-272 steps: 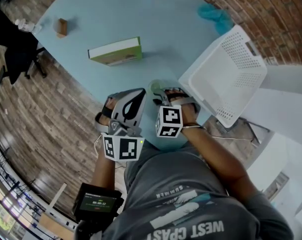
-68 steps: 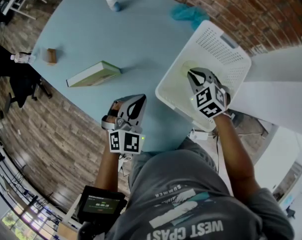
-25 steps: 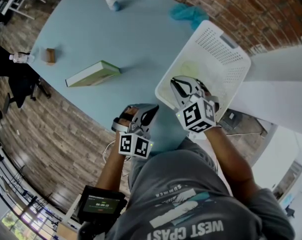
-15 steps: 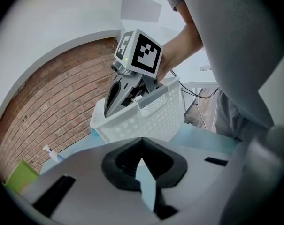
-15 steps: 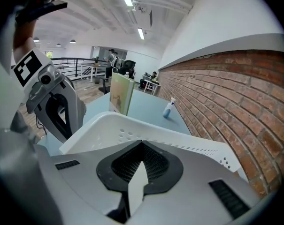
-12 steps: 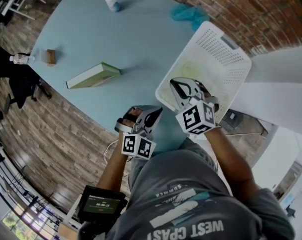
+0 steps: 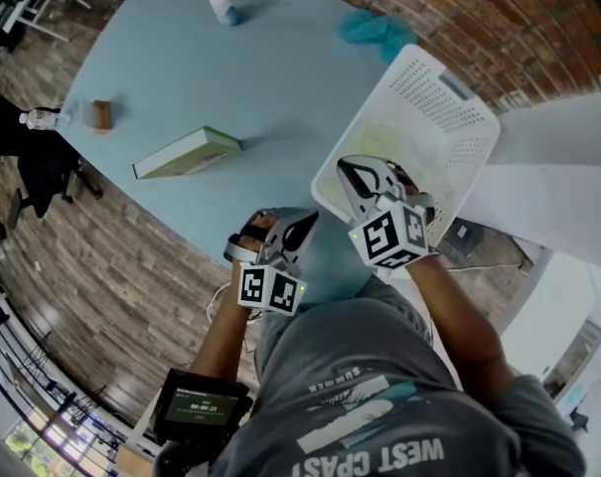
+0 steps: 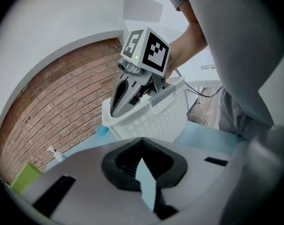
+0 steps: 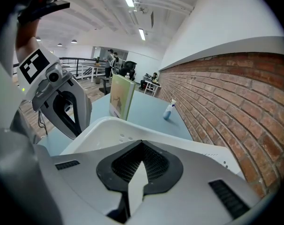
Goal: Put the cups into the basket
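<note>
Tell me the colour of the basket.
The basket is white, with perforated walls; best seen in the head view.

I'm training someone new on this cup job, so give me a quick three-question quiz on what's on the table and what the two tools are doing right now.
1. True or false: the right tool is over the white basket.
2. Which thing lies on the table just past the basket's far corner? A. green book B. teal cloth C. spray bottle
3. Are the left tool jaws open or shut, and what do they hold?

Key: 1 true; 2 B; 3 shut, holding nothing.
</note>
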A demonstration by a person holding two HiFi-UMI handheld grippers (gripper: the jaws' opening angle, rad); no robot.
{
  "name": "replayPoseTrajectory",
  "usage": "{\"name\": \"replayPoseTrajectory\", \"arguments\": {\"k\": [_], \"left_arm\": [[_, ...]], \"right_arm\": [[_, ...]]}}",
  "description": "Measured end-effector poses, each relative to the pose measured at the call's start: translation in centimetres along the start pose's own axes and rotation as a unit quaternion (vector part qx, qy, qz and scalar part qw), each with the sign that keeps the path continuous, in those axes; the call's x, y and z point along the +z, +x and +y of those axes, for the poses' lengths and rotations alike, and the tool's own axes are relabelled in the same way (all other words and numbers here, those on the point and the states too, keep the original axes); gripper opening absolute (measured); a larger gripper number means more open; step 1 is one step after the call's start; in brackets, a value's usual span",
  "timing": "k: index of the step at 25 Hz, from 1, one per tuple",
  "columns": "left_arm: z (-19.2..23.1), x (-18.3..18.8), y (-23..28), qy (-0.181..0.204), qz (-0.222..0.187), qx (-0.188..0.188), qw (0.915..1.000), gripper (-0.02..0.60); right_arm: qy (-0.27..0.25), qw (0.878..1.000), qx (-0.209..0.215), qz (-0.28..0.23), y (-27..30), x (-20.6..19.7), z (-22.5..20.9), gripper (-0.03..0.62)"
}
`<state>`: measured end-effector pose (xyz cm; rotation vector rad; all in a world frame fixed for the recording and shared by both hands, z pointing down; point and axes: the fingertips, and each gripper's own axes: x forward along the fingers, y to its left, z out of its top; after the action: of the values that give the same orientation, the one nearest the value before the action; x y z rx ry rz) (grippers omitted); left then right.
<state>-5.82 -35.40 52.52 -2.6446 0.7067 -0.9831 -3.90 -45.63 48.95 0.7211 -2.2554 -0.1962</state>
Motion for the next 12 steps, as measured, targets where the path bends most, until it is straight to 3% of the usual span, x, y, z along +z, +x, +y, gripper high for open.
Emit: {"name": "replayPoseTrajectory", "arguments": {"k": [12], "left_arm": [[0.23, -0.5, -1.06, -0.006, 0.005, 0.017, 0.9998, -0.002]], "right_arm": [[-0.008, 1.0, -0.001, 0.0, -0.66, 0.44, 0.41, 0.014]]}}
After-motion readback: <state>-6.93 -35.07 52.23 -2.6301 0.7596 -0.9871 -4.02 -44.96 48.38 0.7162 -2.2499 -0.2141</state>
